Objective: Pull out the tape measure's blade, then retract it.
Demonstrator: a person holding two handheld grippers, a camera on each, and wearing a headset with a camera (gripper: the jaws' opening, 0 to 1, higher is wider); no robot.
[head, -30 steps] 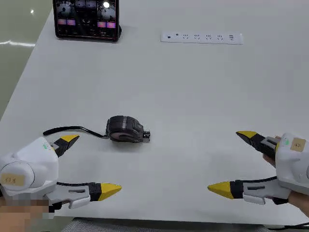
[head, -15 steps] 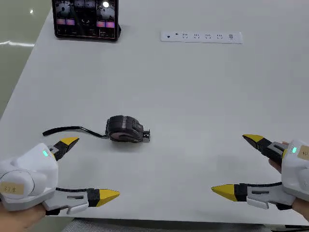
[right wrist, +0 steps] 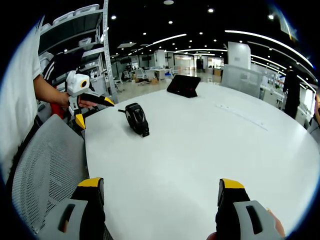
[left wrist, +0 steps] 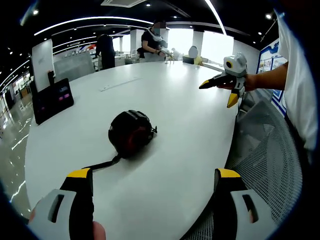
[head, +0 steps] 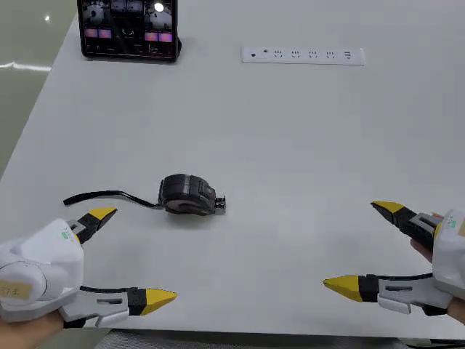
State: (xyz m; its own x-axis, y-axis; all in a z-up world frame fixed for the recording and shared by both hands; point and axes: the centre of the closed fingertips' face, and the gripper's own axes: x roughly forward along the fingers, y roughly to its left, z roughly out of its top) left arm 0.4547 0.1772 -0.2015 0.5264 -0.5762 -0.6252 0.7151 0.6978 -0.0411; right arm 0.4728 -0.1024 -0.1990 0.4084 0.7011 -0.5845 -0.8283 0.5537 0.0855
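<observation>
White desk [head: 305,145] carries one tape measure [head: 187,195], left of centre, blade in, black strap [head: 102,195] trailing left. One tablet [head: 129,29] and one power strip [head: 303,56] sit far. Two tongs: left tongs [head: 139,254] and right tongs [head: 353,243], both spread wide, holding nothing, well apart from it. Gripper views add a mesh chair [right wrist: 45,170]. Head view cuts off the right tongs' body.
</observation>
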